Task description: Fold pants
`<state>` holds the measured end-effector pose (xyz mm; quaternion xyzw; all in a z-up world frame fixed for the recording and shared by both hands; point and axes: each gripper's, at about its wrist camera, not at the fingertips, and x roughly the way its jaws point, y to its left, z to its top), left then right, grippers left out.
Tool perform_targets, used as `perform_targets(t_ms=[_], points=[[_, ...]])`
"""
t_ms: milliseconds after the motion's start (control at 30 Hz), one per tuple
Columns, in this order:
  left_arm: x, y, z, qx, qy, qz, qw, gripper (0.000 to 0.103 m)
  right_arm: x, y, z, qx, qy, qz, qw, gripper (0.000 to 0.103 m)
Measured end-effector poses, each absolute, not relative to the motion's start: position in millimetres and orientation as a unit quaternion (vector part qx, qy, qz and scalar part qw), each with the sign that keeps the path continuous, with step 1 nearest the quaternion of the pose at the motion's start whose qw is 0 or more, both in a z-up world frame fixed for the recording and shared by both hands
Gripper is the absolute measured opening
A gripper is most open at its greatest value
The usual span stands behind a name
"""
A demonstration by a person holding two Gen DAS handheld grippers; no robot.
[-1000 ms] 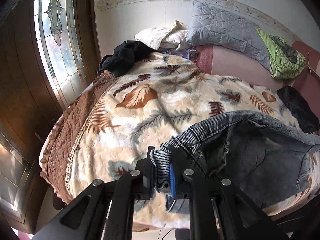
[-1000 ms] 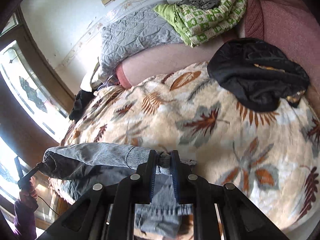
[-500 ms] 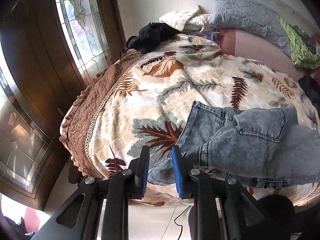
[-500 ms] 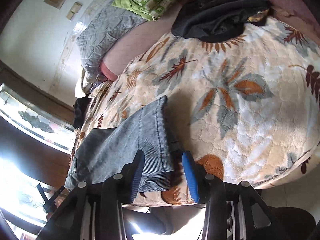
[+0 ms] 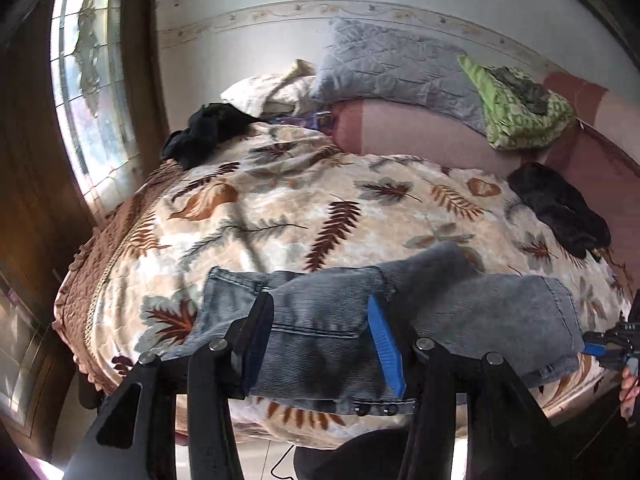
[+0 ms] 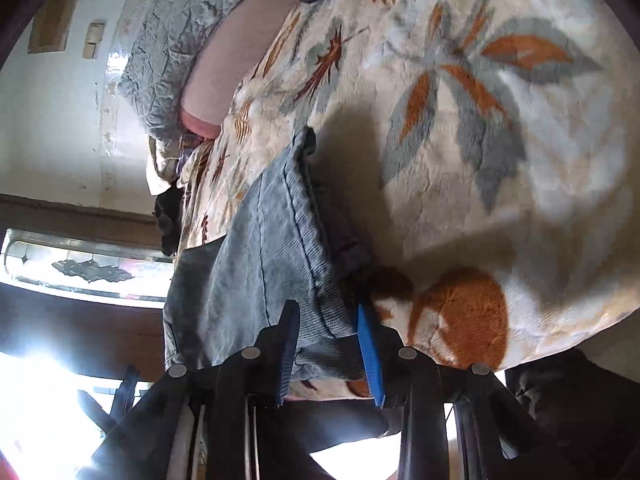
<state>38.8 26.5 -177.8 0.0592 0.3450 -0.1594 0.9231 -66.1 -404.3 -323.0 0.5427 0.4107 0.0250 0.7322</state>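
Grey-blue jeans (image 5: pixel 480 312) lie flat across the near edge of the leaf-patterned blanket (image 5: pixel 320 200), waist at the left, legs to the right. My left gripper (image 5: pixel 319 300) hovers over the back-pocket area. Its jaws are opening and stand wide, and no cloth is pinched. In the right wrist view the leg hem of the jeans (image 6: pixel 264 248) lies between the jaws of my right gripper (image 6: pixel 326 312). They are closing around it, with no firm pinch visible. The right gripper's blue pad (image 5: pixel 594 349) shows at the hem end.
A black garment (image 5: pixel 560 208) lies on the bed's right side and dark clothes (image 5: pixel 208 132) at the far left corner. A grey pillow (image 5: pixel 392 68) and a green cloth (image 5: pixel 520 112) sit by the wall. A stained-glass window (image 5: pixel 92 100) stands at the left. Fingers (image 5: pixel 630 384) show at the right edge.
Both grippers held the jeans up, then let them go onto the bed. The left gripper has slid right over the pocket. The right gripper has sunk and rolled to the hem.
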Motion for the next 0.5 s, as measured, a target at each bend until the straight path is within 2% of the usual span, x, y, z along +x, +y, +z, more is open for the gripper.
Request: perform_targets(t_ms=[100,133,233,433,467,500], points=[[22.8,-33.4,-190.2,0.11,0.342,-0.215,0.908,0.054,-69.0,-399.1,-304.1,0.546,0.347,0.048,0.761,0.033],[19.4,-52.3,-195.4,0.12,0.345,-0.232,0.902,0.058,-68.0,-398.2,-294.0,0.549,0.322,0.068,0.768,0.033],[11.8,-108.2,-216.9,0.148,0.362,-0.281,0.877,0.061,-49.8,-395.5,-268.2,0.545,0.293,0.109,0.778,0.033],[-13.9,-192.1,-242.8,0.171,0.376,-0.344,0.843,0.061,-3.1,-389.6,-275.3,0.563,0.325,0.122,0.75,0.033],[-20.6,-200.4,-244.2,0.181,0.364,-0.35,0.844,0.063,0.3,-389.4,-280.5,0.566,0.332,0.12,0.745,0.033],[-24.0,-207.6,-246.4,0.192,0.353,-0.35,0.846,0.072,3.7,-389.7,-287.3,0.571,0.338,0.125,0.738,0.033]])
